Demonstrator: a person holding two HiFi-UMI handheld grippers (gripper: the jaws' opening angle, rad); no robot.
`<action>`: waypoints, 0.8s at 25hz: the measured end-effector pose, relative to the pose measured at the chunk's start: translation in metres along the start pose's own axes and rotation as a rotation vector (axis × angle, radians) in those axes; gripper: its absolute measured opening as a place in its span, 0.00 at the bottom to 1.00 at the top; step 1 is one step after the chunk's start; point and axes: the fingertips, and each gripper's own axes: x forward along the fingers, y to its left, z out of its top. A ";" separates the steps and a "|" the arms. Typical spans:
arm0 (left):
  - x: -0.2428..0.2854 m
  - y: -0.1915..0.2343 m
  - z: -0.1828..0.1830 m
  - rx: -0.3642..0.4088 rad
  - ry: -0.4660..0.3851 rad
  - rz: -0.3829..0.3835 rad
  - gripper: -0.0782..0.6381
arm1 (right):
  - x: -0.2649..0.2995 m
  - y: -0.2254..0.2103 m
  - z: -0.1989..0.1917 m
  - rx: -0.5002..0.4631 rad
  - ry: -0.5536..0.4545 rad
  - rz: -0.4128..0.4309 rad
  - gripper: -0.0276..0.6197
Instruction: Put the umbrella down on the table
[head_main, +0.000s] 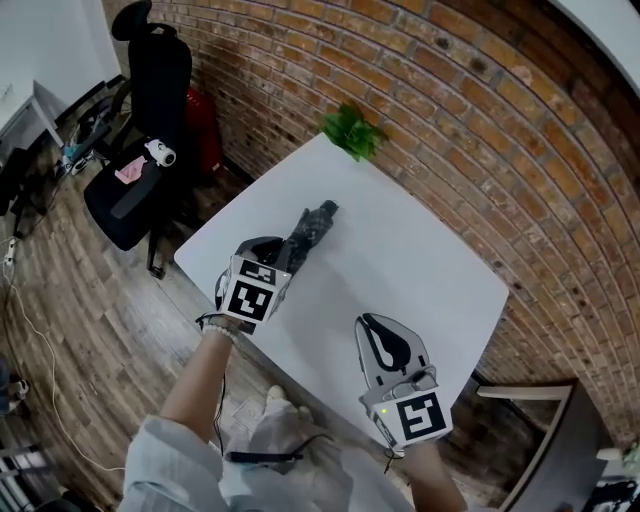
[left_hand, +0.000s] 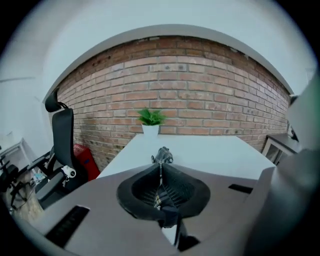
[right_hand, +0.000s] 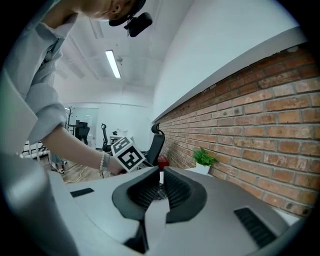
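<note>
My left gripper (head_main: 266, 250) is out ahead on the left, tipped somewhat downward, with its jaws pressed fully together and nothing between them. The bare left forearm (head_main: 195, 375), a beaded wristband (head_main: 217, 324) at the wrist, reaches forward out of a rolled pale sleeve (head_main: 160, 455). My right gripper (head_main: 379, 336) is nearer my body and points close to level, its jaws all but together with only a thin slit between the pads, nothing in it.

umbrella (head_main: 311, 233) on table (head_main: 425, 262), plant (head_main: 352, 130) behind it
</note>
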 end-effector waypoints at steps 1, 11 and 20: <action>-0.011 -0.002 0.004 -0.004 -0.022 0.003 0.15 | -0.002 0.001 0.003 -0.003 -0.002 0.005 0.13; -0.115 -0.031 0.063 0.011 -0.234 0.057 0.14 | -0.012 0.013 0.034 -0.028 -0.074 0.038 0.13; -0.202 -0.053 0.081 0.078 -0.350 0.105 0.14 | -0.030 0.020 0.065 -0.057 -0.148 0.045 0.13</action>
